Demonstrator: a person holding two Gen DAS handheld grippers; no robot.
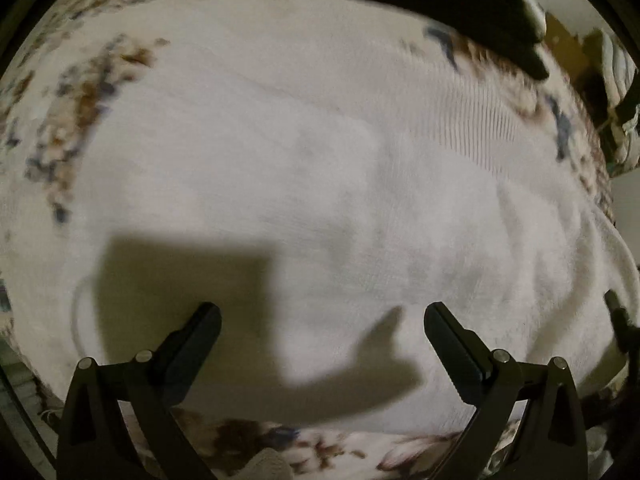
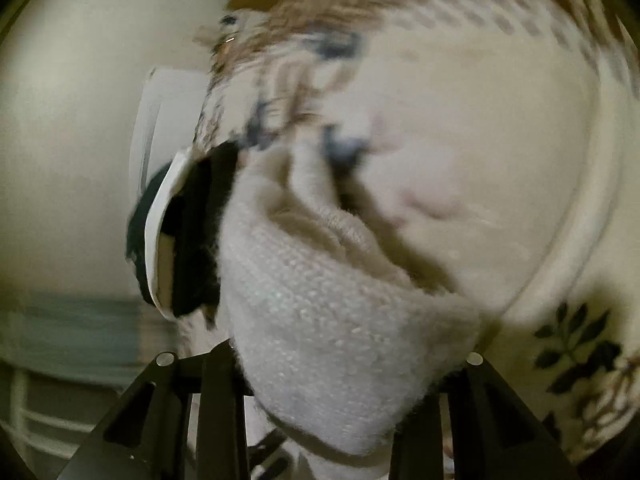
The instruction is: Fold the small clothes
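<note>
The left tongs (image 1: 322,320) hover spread above the flat white knit garment (image 1: 320,168); the right tongs (image 2: 340,364) pinch its bunched edge (image 2: 340,320).

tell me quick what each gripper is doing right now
Left gripper: open, empty, above the white knitted garment.
Right gripper: a bunched fold of that garment lies between its fingers; whether it is shut cannot be told.

No legible txt or labels anywhere
</note>
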